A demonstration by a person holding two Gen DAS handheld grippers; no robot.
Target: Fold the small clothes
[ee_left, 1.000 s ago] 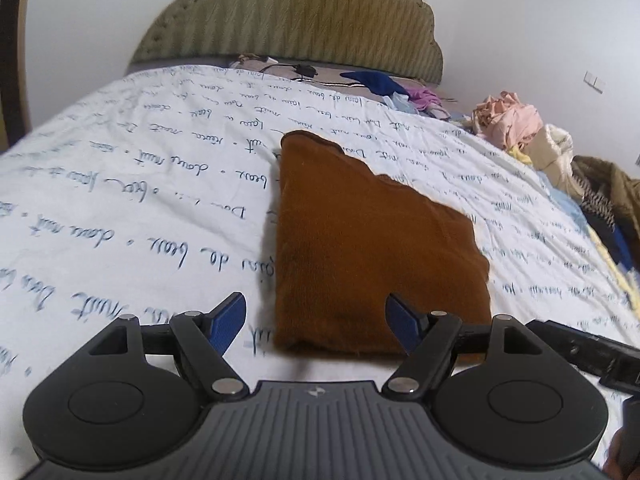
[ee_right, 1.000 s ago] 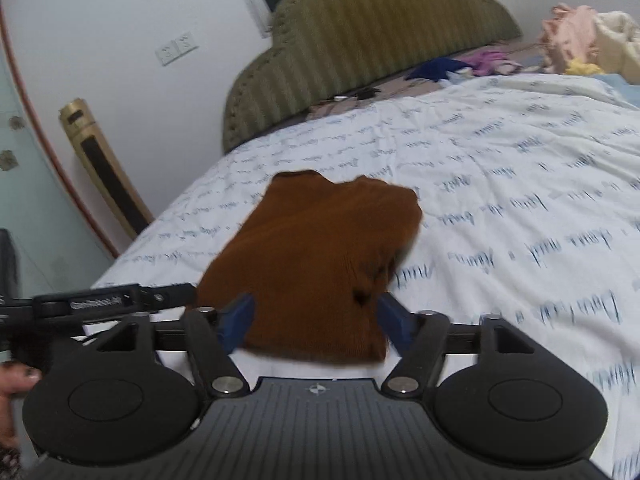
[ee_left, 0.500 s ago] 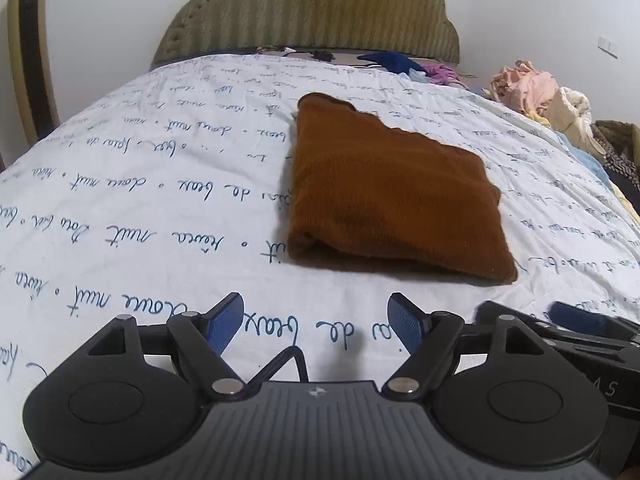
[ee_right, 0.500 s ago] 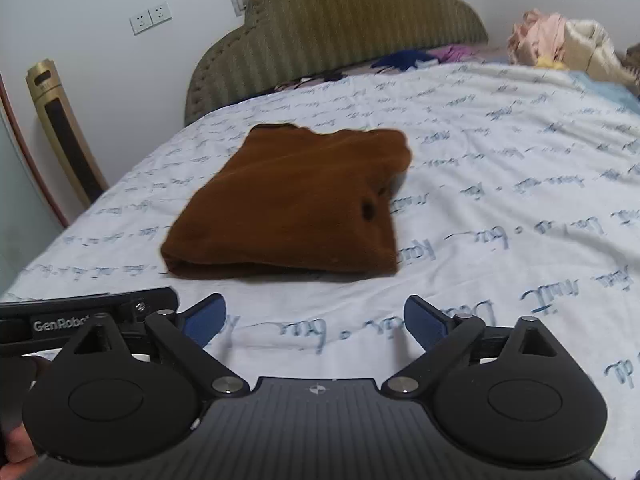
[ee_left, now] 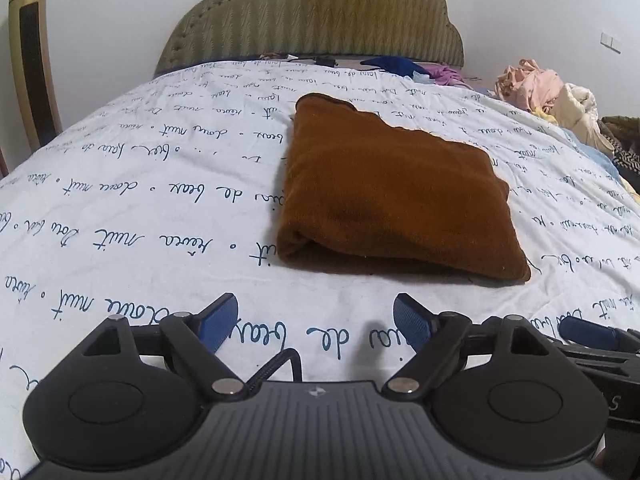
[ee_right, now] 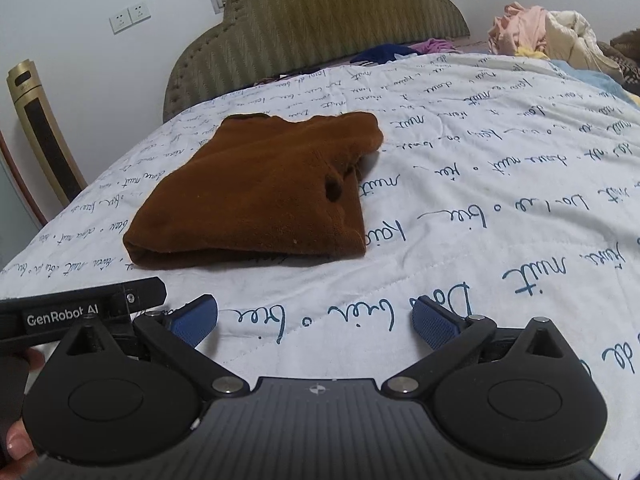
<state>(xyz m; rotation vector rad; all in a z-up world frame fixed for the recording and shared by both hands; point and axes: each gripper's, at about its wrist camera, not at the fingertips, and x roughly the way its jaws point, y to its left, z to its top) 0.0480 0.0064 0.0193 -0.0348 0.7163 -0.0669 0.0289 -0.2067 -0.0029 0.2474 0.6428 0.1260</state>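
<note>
Left claw [ee_left: 314, 320], right claw [ee_right: 314, 322] spread wide, empty; brown garment [ee_left: 394, 192] apart.

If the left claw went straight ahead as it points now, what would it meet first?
Probably the near folded edge of the brown garment, after a strip of bare bedsheet. The open left claw holds nothing; depth is uncertain.

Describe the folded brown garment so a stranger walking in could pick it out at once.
Start at the bed with the white quilt printed in blue handwriting and the olive scalloped headboard. In the middle of that quilt lies a rust-brown fuzzy garment folded into a flat rectangle, alone and touched by neither gripper. Unlike the crumpled pink and cream clothes heaped at the bed's edge, it is neat, dark and single-coloured.
</note>
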